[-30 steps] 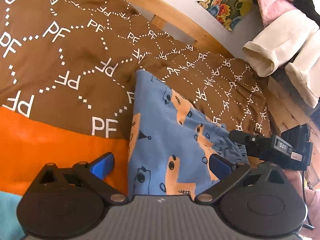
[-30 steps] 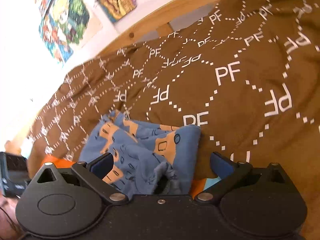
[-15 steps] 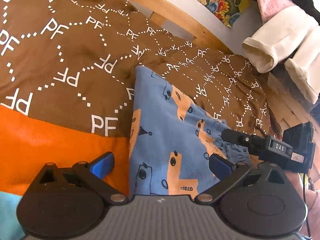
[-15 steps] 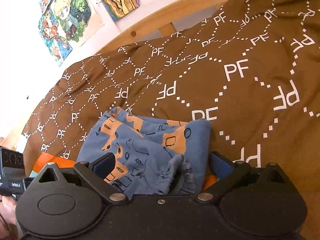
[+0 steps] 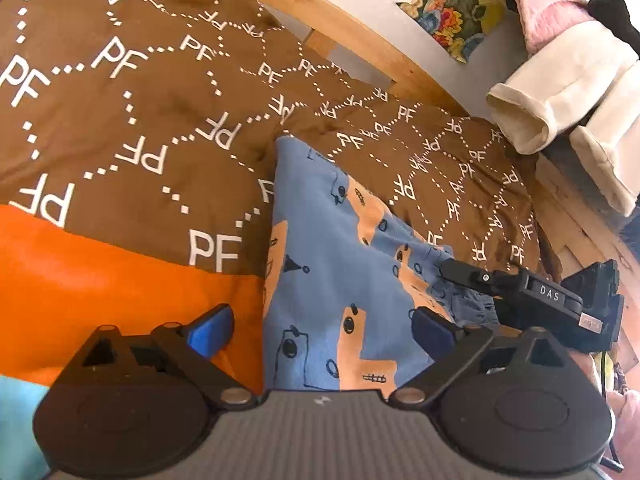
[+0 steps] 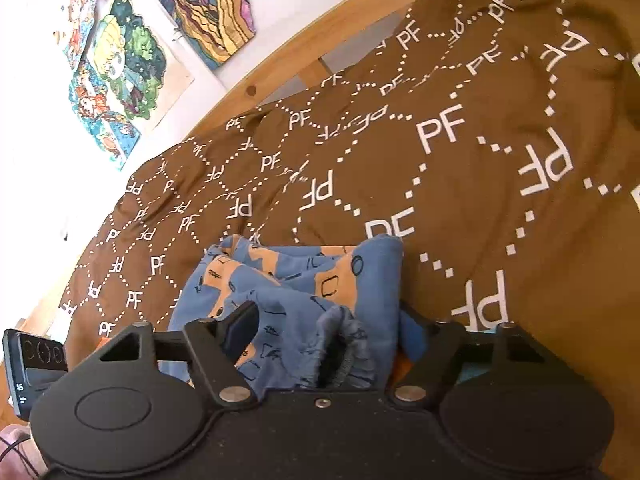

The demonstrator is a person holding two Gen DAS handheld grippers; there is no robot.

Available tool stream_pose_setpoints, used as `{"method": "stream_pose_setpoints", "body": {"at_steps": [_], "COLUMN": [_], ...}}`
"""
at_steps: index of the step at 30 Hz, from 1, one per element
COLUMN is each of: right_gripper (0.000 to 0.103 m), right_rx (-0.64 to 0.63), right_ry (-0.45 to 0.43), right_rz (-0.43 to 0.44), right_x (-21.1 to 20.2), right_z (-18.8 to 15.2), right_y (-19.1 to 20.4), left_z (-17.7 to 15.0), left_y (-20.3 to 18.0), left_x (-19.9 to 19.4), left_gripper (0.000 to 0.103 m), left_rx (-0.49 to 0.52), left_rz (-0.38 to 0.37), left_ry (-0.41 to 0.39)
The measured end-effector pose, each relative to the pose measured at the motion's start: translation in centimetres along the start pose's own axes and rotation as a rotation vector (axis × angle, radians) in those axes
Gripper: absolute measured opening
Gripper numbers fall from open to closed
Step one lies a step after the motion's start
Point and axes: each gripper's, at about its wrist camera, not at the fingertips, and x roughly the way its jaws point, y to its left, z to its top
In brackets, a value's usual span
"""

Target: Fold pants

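Note:
The blue pants with orange patches (image 5: pixel 332 264) lie folded on the brown bedspread (image 5: pixel 132 120). My left gripper (image 5: pixel 320 326) is open, its fingers on either side of the pants' near end, one over the orange part of the cover. My right gripper (image 6: pixel 326 326) is open over the bunched waistband end of the pants (image 6: pixel 304 300). The right gripper's body also shows in the left wrist view (image 5: pixel 536 300), at the pants' right edge.
A wooden bed frame (image 5: pixel 360 36) runs along the far side under a white wall with colourful pictures (image 6: pixel 116 72). Cream and pink clothes (image 5: pixel 560 80) hang at the right. The bedspread's orange band (image 5: pixel 80 276) lies near the left gripper.
Both grippers stay open and have moved a little over the pants. The pants look unchanged.

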Motion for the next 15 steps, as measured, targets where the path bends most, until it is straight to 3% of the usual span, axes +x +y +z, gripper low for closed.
{"method": "stream_pose_setpoints", "body": {"at_steps": [10,12,15], "right_gripper": [0.05,0.046,0.043], "right_rx": [-0.033,-0.062,-0.119], "right_ry": [-0.056,-0.064,-0.071], "right_rz": [-0.085,-0.107,-0.146], "right_x": [0.0,0.0,0.2], "right_z": [-1.5,-1.8,-2.2], "right_y": [0.6,0.9,1.9], "left_z": [-0.1,-0.1,-0.1], "left_y": [0.1,0.0,0.0], "left_x": [-0.2,-0.2,0.1], "left_gripper": [0.069,0.051,0.041], "left_rx": [-0.026,-0.021,-0.034], "left_rz": [0.06,0.056,0.043], "left_ry": [-0.019,-0.007,0.02]}}
